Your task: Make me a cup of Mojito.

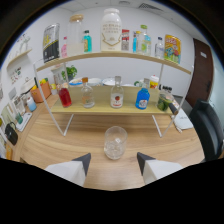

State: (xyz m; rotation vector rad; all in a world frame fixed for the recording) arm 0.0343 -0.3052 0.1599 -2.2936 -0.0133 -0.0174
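Clear glass tumbler (115, 142) stands upright on the wooden bench (60, 145), something pale at its bottom, maybe ice, can't tell. It sits just ahead of the claw (113, 161) and centred on the gap. Claw is open: both dark fingertips (83, 161) spread wide, nothing between them, nothing touched.

Key relation: glass dead ahead, long axis vertical, roughly midway between the two fingers. A straight push forward would bracket it, no sideways correction needed by my read.

Behind the glass, a two-tier wooden shelf rack (100, 106) on white wire legs runs across the bench. Lower shelf, one end to the other:
- tall bottle with red liquid (64, 94)
- clear bottle with amber cap (87, 94)
- clear bottle with red label (117, 95), straight behind the glass
- bottle with blue liquid (143, 97)
- jar of green contents (163, 101), could be mint or lime, not certain

Upper shelf holds a large white jug (111, 30) plus cans and small bottles, labels unreadable.

Judgement: task looks early. Glass holds no visible liquid, every bottle on the rack. Next pick is either the glass or a lower-shelf bottle; the bottles are well beyond the glass, so reaching them means going over or around it. Risk: clipping the tumbler on the way.
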